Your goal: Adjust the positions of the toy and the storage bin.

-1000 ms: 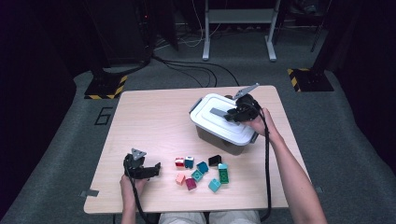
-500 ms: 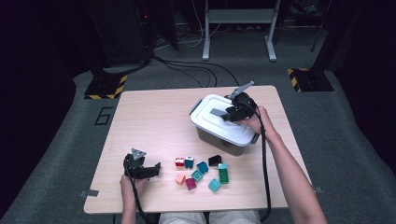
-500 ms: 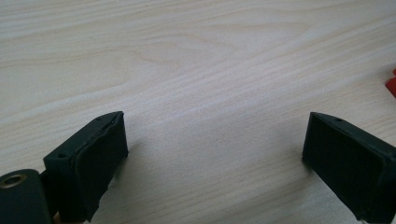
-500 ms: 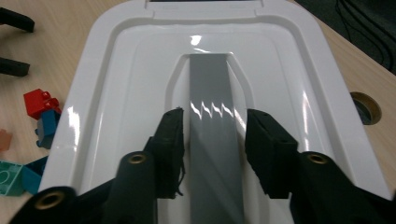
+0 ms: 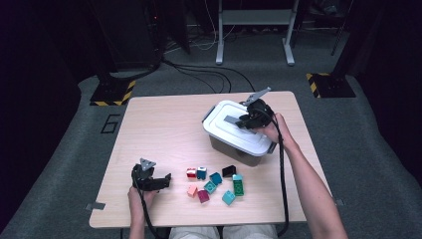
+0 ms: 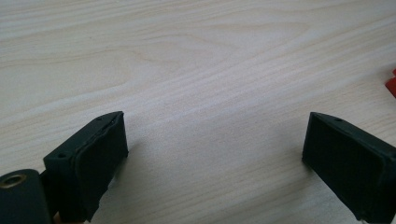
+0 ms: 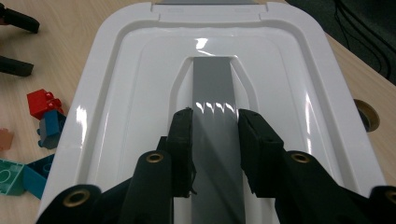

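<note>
Room: dark floor with cables and stand feet behind a pale wooden bench (image 5: 164, 124).
Box: a grey storage box (image 5: 234, 148) with a white lid (image 5: 226, 130) stands on the right half of the bench — lid on, so what is inside cannot be seen.
Handle: a flat grey handle (image 7: 214, 91) lies in a recess along the middle of the lid, its long axis running straight away from the right hand-held gripper (image 7: 214, 122) in the right gripper view.
Right hand-held gripper: over the lid, jaws clamped on the handle's two long edges, one pad on each side.
Left hand-held gripper: (image 5: 164, 180) low at the near left of the bench, jaws wide apart with bare wood between them; well apart from the box.
Key relation: the handle sits directly between the right jaws and in line with them, so a lift of the lid looks like the step in hand — the right hand is the nearer.
Bricks: loose toy bricks (image 5: 215, 183) lie on the bench just in front of the box, none in it that can be seen.
</note>
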